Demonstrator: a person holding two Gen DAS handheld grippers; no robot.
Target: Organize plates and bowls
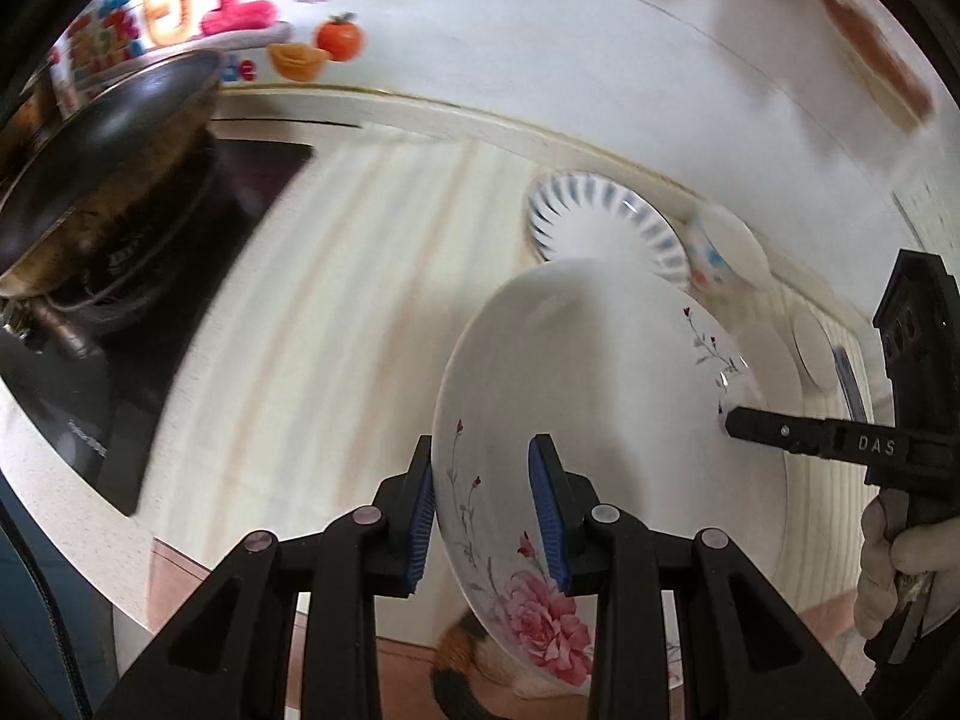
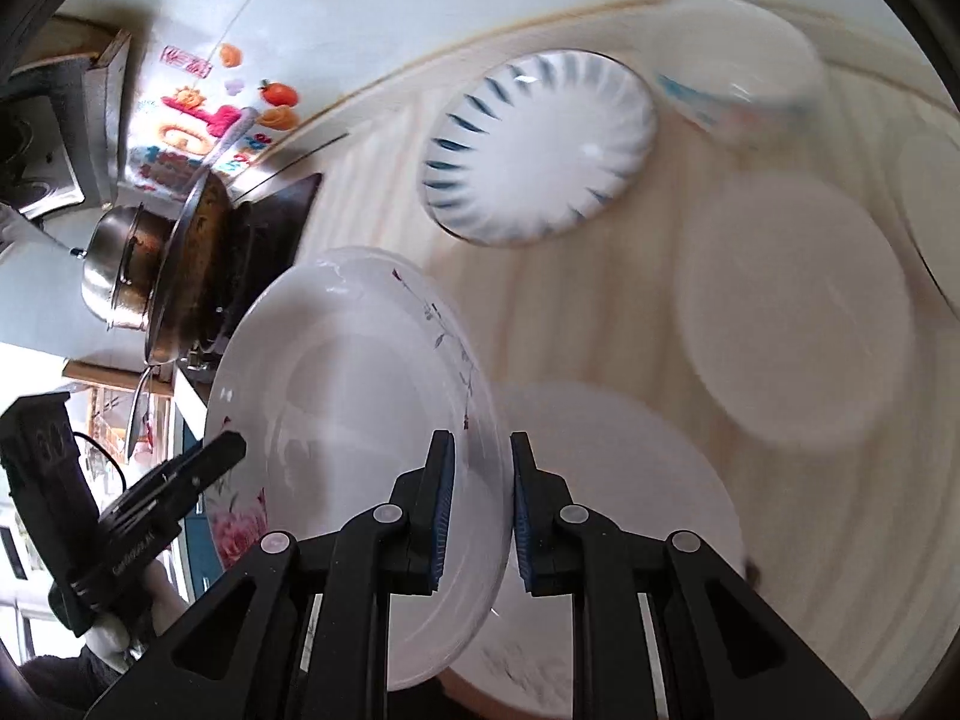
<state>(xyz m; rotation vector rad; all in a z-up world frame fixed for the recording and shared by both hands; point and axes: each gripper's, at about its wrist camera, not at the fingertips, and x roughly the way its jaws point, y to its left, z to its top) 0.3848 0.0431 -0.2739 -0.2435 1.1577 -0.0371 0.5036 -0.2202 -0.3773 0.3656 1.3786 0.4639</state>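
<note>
A white floral plate (image 1: pixel 600 408) with a pink flower on its rim hangs tilted in the air above the counter. My left gripper (image 1: pixel 483 456) is shut on its near rim, one finger outside and one inside the dish. My right gripper (image 1: pixel 735 420) reaches in from the right and pinches the opposite rim. In the right wrist view the floral plate (image 2: pixel 360 384) has its edge between the blue pads of my right gripper (image 2: pixel 480 450), and my left gripper (image 2: pixel 231 450) clamps its far left edge.
On the pale counter (image 2: pixel 600 312) lie a blue-striped plate (image 2: pixel 540 144), a small patterned bowl (image 2: pixel 738 84) and plain white plates (image 2: pixel 792 324) (image 2: pixel 618 480). A dark wok (image 1: pixel 108 138) sits on the stove at left. A cat (image 1: pixel 462 660) is on the floor below.
</note>
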